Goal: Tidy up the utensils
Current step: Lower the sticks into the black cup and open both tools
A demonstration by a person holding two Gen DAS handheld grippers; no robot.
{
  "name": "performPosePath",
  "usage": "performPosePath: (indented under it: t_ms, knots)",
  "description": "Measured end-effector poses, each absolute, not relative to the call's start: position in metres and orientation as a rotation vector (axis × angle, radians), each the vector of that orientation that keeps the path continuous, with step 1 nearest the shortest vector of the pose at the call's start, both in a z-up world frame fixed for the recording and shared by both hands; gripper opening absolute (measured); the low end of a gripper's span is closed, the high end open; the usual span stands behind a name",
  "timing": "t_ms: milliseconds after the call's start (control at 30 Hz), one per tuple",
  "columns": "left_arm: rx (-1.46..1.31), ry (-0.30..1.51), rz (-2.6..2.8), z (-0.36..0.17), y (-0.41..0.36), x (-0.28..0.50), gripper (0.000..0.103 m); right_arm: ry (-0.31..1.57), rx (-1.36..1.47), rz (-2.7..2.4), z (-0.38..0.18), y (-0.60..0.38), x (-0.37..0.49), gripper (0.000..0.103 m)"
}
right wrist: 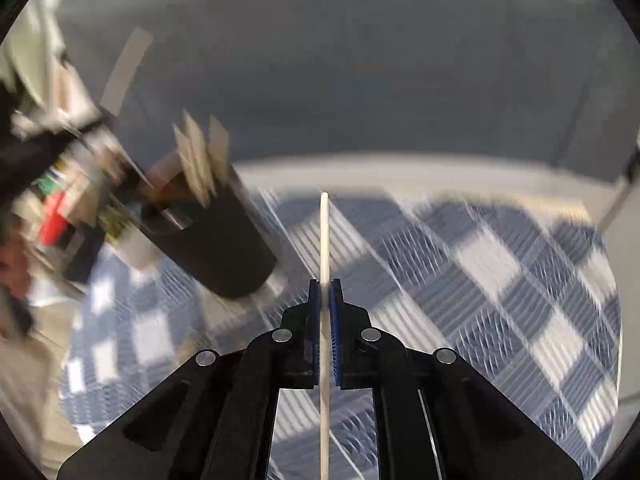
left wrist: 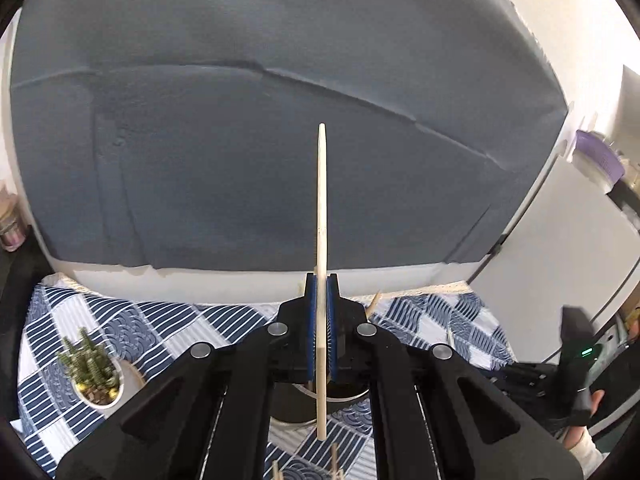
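Observation:
My left gripper (left wrist: 321,280) is shut on a pale wooden chopstick (left wrist: 322,200) that stands upright between the blue pads, its tip against the grey backdrop. Below the fingers a dark round holder (left wrist: 344,396) sits on the checked cloth, partly hidden. My right gripper (right wrist: 325,284) is shut on another pale chopstick (right wrist: 324,232), held above the cloth. In the blurred right wrist view a black cylindrical holder (right wrist: 216,248) with several wooden utensils (right wrist: 200,160) sticking out stands at the left.
A blue and white checked tablecloth (left wrist: 168,328) covers the table. A small potted plant (left wrist: 94,372) in a white pot stands at the left. A grey backdrop (left wrist: 240,120) rises behind. More wooden stick tips (left wrist: 334,460) show at the bottom edge. The other gripper (left wrist: 576,360) shows at right.

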State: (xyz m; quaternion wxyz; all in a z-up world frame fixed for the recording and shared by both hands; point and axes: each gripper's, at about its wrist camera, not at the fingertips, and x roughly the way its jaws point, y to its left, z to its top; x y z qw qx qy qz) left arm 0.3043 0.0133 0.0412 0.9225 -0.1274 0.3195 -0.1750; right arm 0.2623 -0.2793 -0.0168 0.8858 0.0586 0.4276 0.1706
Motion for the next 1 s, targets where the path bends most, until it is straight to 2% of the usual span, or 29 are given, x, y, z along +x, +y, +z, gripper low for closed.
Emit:
performPosePath:
  t_ms: [267,700,1000]
  knots:
    - [-0.265,0.581,-0.425,0.037,0.011,0.317,0.005,0.639,0.162,0.5,0.049,-0.237,0.291,0.005]
    - [-0.34,0.451,-0.52,0.011,0.017,0.334,0.005,0.373,0.256,0.605,0.06,-0.186,0.336,0.005]
    - [-0.347,0.459,-0.559,-0.027,0.01,0.323,0.005,0.438,0.241,0.576,0.032,-0.171,0.344,0.005]
